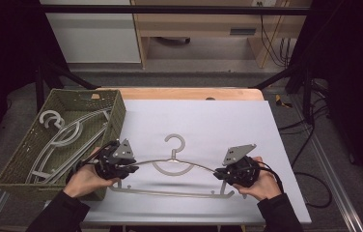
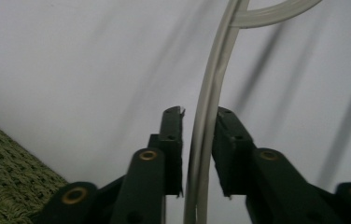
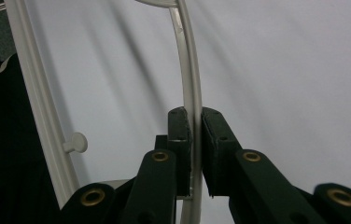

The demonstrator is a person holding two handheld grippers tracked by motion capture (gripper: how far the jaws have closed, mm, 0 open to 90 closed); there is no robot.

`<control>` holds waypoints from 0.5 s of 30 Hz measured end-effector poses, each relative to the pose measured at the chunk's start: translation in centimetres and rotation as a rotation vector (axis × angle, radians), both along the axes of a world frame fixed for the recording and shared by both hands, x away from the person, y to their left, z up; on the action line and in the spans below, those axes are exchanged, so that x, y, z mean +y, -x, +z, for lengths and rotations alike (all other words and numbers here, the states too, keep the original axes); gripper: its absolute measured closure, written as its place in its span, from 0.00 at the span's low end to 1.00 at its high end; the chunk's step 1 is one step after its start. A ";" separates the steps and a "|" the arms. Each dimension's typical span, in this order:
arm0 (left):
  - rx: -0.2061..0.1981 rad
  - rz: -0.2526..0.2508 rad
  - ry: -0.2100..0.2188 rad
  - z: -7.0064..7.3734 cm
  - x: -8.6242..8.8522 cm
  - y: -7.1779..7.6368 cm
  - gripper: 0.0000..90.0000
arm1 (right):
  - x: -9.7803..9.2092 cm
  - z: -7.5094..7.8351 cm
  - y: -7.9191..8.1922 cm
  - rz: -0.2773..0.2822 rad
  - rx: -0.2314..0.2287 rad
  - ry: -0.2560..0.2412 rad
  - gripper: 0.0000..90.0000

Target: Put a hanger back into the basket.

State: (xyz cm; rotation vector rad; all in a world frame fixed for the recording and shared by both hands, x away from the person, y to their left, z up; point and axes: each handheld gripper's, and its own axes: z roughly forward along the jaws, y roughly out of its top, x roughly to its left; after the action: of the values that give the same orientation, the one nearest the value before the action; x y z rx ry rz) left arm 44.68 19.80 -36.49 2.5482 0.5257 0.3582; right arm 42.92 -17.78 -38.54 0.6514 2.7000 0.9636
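Note:
A pale grey plastic hanger [image 1: 175, 141] is held just above the white sheet [image 1: 208, 121], hook pointing away from me, and casts a shadow below. My right gripper [image 1: 218, 173] is shut on its right arm; in the right gripper view the pads [image 3: 183, 135] press the arm [image 3: 190, 70] from both sides. My left gripper [image 1: 130, 166] sits at the left arm. In the left gripper view that arm [image 2: 211, 93] runs between the jaws, close to one pad [image 2: 225, 140], with a thin gap at the other, so this gripper [image 2: 200, 112] is open.
A green woven basket [image 1: 20, 159] with more grey hangers [image 1: 68, 135] stands at the table's left, close to my left hand. The hanger's bottom bar [image 3: 38, 93] lies to the left of the right gripper's jaws. Dark frame bars and cables flank the table.

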 end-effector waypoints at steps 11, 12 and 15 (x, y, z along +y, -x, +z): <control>-0.009 -0.036 0.029 -0.3 -0.1 1.5 0.91 | -0.3 -0.4 -0.8 0.000 0.012 0.002 0.90; -0.010 -0.043 0.021 -0.2 -0.1 1.6 0.91 | -0.4 -0.4 -0.9 -0.007 0.015 -0.004 0.89; -0.014 -0.021 0.066 -0.2 -0.1 2.0 0.91 | -0.6 -0.3 -1.1 -0.032 0.015 -0.018 0.87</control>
State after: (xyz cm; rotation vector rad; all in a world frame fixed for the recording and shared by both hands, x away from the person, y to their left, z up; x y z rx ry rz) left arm 42.73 19.72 -36.64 2.4844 0.4966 0.3459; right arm 44.03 -18.43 -38.85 0.7059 2.6885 0.9797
